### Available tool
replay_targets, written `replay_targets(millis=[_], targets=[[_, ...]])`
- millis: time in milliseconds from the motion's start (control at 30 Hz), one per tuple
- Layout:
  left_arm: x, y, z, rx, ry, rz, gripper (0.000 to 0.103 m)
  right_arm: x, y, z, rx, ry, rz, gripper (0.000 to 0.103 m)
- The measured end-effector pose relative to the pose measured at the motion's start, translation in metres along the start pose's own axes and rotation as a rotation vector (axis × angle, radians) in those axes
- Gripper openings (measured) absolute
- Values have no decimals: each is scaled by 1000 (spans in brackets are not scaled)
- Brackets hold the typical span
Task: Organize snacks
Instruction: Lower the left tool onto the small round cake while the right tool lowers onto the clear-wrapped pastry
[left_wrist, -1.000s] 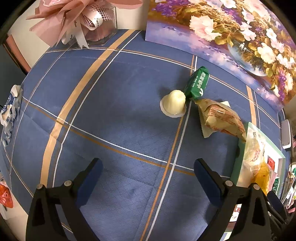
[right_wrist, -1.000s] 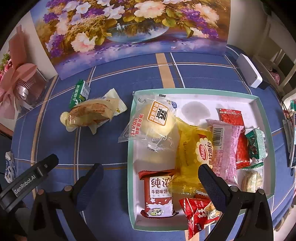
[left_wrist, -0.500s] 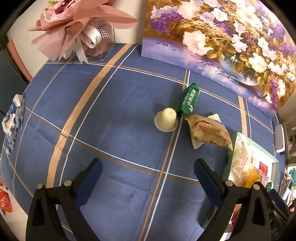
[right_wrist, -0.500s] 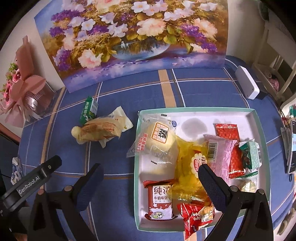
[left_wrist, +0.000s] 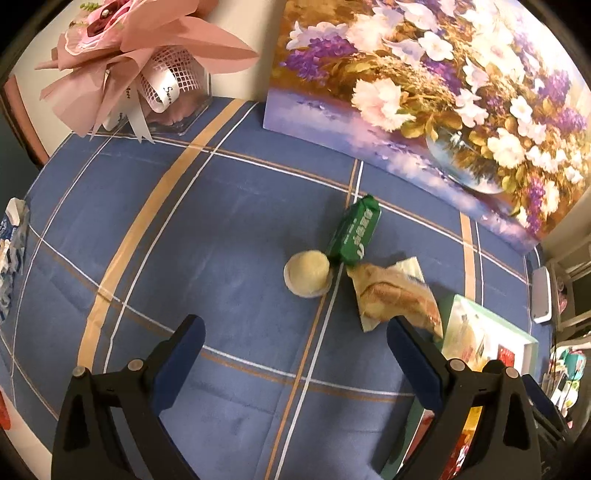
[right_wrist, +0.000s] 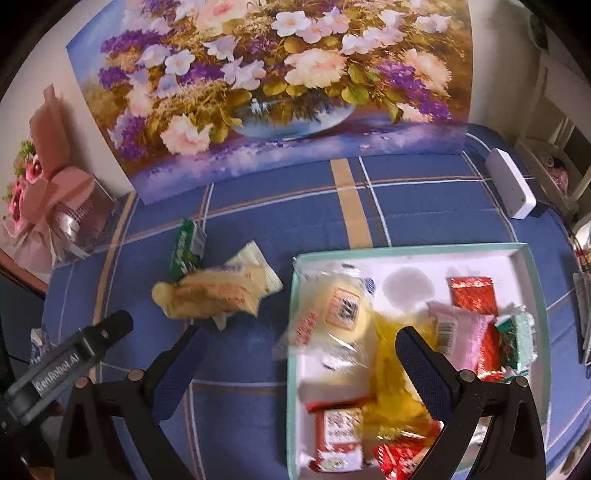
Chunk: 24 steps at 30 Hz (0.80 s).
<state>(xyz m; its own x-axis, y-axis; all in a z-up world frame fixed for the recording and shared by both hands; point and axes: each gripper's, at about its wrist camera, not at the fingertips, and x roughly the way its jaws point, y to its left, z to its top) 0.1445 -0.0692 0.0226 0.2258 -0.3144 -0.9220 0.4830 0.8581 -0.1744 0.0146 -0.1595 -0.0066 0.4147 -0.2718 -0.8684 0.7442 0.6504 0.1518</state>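
Observation:
On the blue plaid cloth lie a pale round jelly cup (left_wrist: 307, 273), a green packet (left_wrist: 355, 231) and a tan wrapped bread (left_wrist: 397, 298), close together. My left gripper (left_wrist: 295, 343) hangs open above the cloth, short of them. The right wrist view shows the same green packet (right_wrist: 186, 248) and bread (right_wrist: 218, 293) left of a white tray with a green rim (right_wrist: 410, 250), which holds several wrapped snacks, among them a bun in clear wrap (right_wrist: 338, 314). My right gripper (right_wrist: 301, 354) is open over the tray's left edge, holding nothing.
A flower painting (right_wrist: 280, 85) leans against the wall behind the table. A pink bouquet in a glass holder (left_wrist: 147, 62) stands at the back left. A white box (right_wrist: 511, 186) sits at the back right. A blue-white wrapper (left_wrist: 13, 243) lies at the left edge.
Both grippers have drawn back and up, so the snacks and tray look smaller and farther away. Neither gripper has taken hold of anything; the snacks lie where they were.

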Motion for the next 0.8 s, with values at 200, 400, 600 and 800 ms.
replay_targets(millis=[200,400,600,800], targets=[[12,4,10,-17,1,12,99,15,13,10,8,2,33,103],[34,6,17,-32,12,19,99,27,22,17,-10,-9,45,103],[50,10,22,-41,7,22,98,38,24,25,18,-25,59,103],[64,7,28,-18,-10,-6,90,49,32,34,28,-42,76,103]])
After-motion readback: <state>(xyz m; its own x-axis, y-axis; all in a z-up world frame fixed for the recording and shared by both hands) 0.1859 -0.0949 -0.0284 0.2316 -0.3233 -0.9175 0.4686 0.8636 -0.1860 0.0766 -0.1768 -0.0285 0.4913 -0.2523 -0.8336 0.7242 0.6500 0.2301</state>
